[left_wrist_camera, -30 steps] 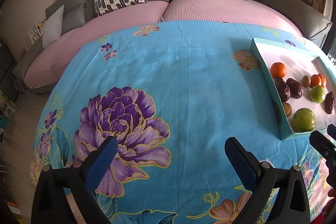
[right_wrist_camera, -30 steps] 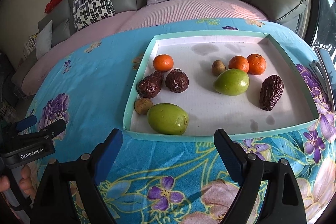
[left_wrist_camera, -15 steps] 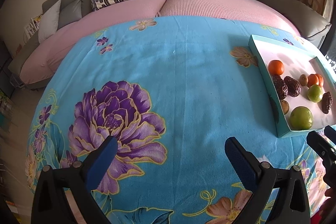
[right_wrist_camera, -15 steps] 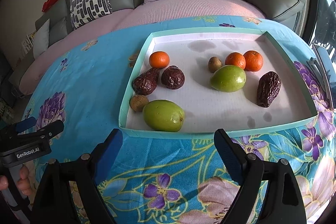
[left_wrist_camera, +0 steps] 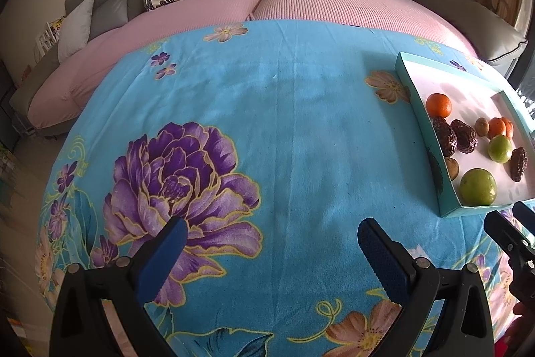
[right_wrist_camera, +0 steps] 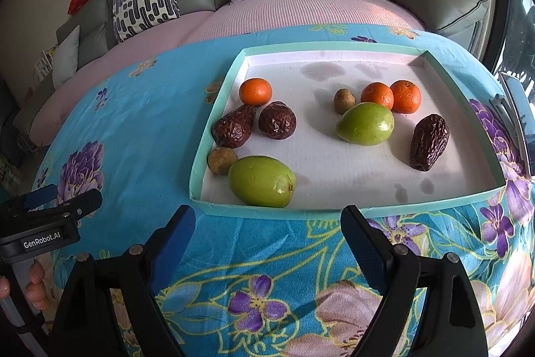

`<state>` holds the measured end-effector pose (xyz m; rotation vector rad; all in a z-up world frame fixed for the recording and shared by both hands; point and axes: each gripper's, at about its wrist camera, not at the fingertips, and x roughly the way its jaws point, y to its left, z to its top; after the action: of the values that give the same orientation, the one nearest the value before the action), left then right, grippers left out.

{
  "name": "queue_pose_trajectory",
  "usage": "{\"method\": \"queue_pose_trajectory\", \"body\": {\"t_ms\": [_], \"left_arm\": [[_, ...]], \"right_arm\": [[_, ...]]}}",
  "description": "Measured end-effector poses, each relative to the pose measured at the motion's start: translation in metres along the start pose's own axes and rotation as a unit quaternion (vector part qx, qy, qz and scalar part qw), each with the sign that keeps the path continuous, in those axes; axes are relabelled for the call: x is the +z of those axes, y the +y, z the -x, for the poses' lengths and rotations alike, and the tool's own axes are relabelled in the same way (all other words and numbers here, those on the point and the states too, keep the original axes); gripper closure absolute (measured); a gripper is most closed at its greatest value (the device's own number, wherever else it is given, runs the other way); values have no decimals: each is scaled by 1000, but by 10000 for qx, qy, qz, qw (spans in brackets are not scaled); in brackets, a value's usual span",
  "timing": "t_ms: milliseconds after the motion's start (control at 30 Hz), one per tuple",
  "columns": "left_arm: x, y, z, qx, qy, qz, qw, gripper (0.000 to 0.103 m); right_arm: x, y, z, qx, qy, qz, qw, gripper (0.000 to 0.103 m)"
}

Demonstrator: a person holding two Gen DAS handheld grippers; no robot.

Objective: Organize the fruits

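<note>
Nine mixed fruits lie scattered in the tray [right_wrist_camera: 347, 212], kinds unsorted. Both grippers, left [left_wrist_camera: 271, 251] and right [right_wrist_camera: 267, 240], hover short of it, jaws apart and empty, ready to pick.

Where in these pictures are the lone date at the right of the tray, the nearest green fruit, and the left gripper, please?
Lone date [right_wrist_camera: 429, 141], right wrist view, middle of its wrinkled skin.
Nearest green fruit [right_wrist_camera: 262, 181], right wrist view, centre of its body.
Left gripper [left_wrist_camera: 271, 243], left wrist view, midway between its fingertips.

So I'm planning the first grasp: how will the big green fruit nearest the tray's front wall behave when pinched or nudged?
The green fruit looks smooth and glossy, so the pads may slip. Its rounded oval shape would probably roll if nudged, though the small brown fruit beside it may block one side.
</note>
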<state>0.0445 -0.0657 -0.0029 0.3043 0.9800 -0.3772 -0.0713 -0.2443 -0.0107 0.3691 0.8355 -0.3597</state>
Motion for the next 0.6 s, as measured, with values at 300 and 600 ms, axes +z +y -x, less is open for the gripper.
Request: {"method": "queue_pose_trajectory", "body": {"t_ms": [300, 600], "left_arm": [[0, 1, -1, -45, 33, 35, 10000, 0], [-1, 2, -2, -63, 83, 61, 9999, 0]], "right_arm": [[0, 1, -1, -9, 40, 39, 10000, 14], [0, 1, -1, -17, 66, 66, 10000, 14]]}}
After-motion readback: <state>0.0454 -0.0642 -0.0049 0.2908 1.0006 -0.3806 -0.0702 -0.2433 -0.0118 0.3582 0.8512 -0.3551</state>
